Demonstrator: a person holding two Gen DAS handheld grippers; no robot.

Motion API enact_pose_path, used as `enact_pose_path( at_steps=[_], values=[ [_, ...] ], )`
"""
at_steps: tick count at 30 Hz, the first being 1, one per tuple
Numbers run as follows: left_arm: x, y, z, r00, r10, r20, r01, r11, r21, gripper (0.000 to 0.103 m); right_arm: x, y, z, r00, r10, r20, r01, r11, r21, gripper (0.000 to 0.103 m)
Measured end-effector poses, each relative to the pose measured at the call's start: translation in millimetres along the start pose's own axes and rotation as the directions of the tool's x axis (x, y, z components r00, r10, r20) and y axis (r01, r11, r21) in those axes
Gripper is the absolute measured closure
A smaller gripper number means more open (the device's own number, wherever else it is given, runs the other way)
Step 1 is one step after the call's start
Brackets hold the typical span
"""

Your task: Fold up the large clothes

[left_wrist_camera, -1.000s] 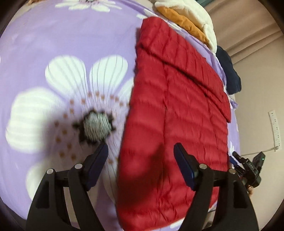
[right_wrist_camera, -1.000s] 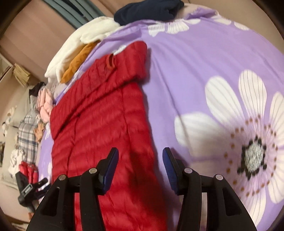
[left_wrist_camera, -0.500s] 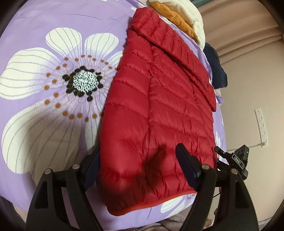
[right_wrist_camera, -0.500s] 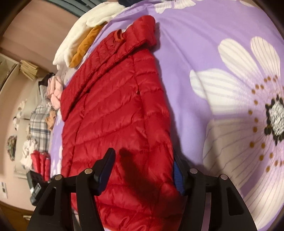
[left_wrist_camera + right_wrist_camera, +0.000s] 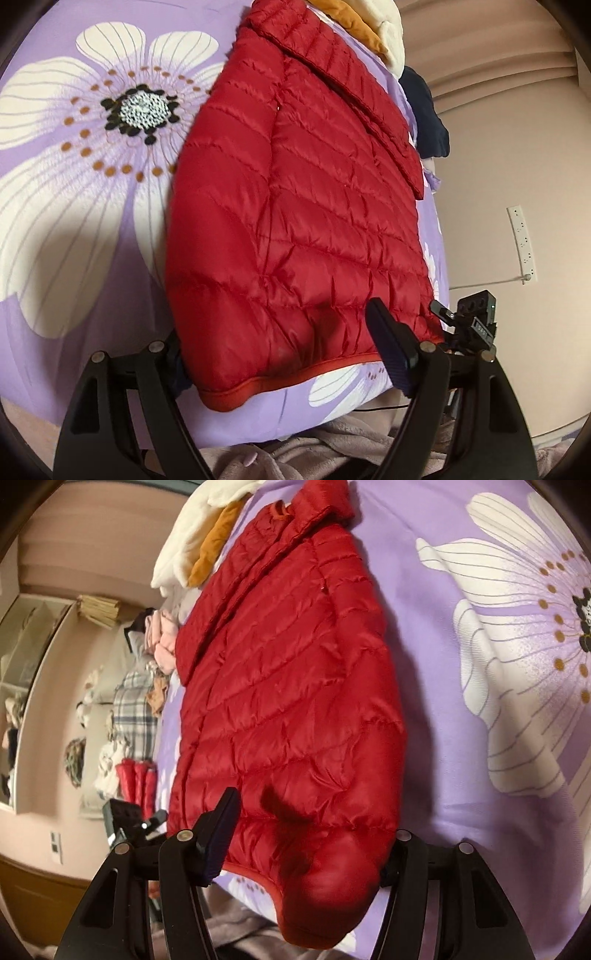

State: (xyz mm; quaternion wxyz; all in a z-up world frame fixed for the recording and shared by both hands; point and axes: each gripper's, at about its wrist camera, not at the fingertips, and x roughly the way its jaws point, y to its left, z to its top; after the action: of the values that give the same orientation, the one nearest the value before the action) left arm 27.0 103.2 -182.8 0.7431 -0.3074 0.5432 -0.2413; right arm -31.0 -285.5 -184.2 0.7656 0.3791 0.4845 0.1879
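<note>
A red quilted down jacket (image 5: 303, 199) lies folded lengthwise on a purple bed sheet with white flowers (image 5: 74, 155), collar at the far end, hem at the near bed edge. It also fills the right wrist view (image 5: 288, 686). My left gripper (image 5: 284, 350) is open, its jaws astride the hem's left corner; the left finger is partly hidden under the jacket. My right gripper (image 5: 303, 842) is open, its jaws astride the hem's right corner, the right finger hidden behind the puffed fabric.
White and orange clothes (image 5: 373, 33) and a dark navy garment (image 5: 424, 110) lie at the bed's far end. More piled clothes (image 5: 140, 686) sit beside the bed. A grey fleece (image 5: 332, 450) lies below the bed edge. A power strip (image 5: 522, 243) hangs on the wall.
Both grippers drew back along the jacket from its middle to the hem at the near bed edge. Both stayed open, now straddling the hem corners.
</note>
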Motion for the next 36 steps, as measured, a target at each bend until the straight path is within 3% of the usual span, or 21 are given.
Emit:
enact_pose_path(
  at_steps=[4,11,31,36],
  values=[
    [5,-4,4,1.000,-0.009,-0.008,0.009,1.000,-0.004,0.023,8,2,5,0.999,0.037,0.003,-0.038,0.999,0.024,0.043],
    [15,-11,14,1.000,-0.015,-0.022,0.015,1.000,-0.004,0.023,22,12,10,0.999,0.035,-0.006,-0.035,0.999,0.017,0.043],
    [19,-24,0,0.999,0.015,-0.044,-0.012,0.998,0.056,0.023,10,8,2,0.999,0.041,0.016,-0.042,0.999,0.032,0.043],
    [20,-21,2,0.999,0.016,-0.036,-0.014,0.999,0.038,0.035,7,12,4,0.999,0.020,0.049,-0.021,1.000,0.021,0.045]
  ],
)
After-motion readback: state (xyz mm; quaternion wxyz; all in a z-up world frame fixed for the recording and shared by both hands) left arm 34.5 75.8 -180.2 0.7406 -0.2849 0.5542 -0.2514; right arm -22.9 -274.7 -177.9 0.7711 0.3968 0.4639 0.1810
